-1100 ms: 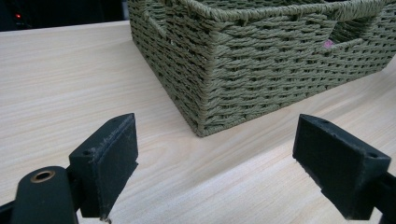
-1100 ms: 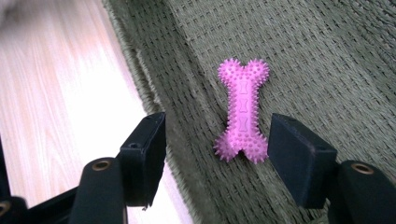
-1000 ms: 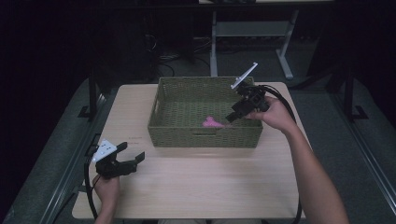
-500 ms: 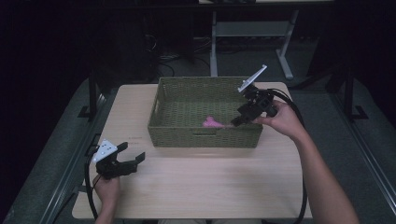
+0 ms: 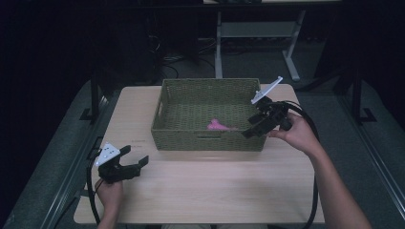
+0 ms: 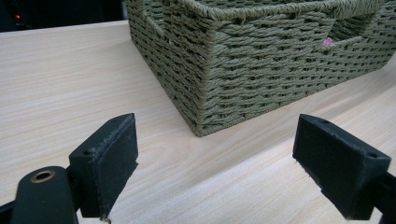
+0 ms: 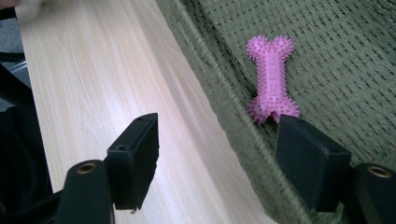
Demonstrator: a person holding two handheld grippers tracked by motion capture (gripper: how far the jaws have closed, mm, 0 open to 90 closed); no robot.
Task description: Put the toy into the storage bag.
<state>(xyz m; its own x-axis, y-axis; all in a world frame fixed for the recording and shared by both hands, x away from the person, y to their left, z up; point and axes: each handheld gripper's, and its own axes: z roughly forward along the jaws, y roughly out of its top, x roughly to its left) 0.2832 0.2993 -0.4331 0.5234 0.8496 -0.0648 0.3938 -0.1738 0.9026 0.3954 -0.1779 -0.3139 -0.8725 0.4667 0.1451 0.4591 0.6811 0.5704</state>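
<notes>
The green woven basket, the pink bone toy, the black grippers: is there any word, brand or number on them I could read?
None can be read.
Green woven basket: bare weave, no label seen.
Pink spiky bone-shaped toy: faint raised marks along its middle, too blurred to read.
Light wooden table: a small dark mark near its left edge, too small to read.
Left gripper and right gripper: plain black jaws.

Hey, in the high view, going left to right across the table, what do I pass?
Left tongs → woven basket → pink bone toy lying inside it → right tongs at the basket's right end → right hand.
</notes>
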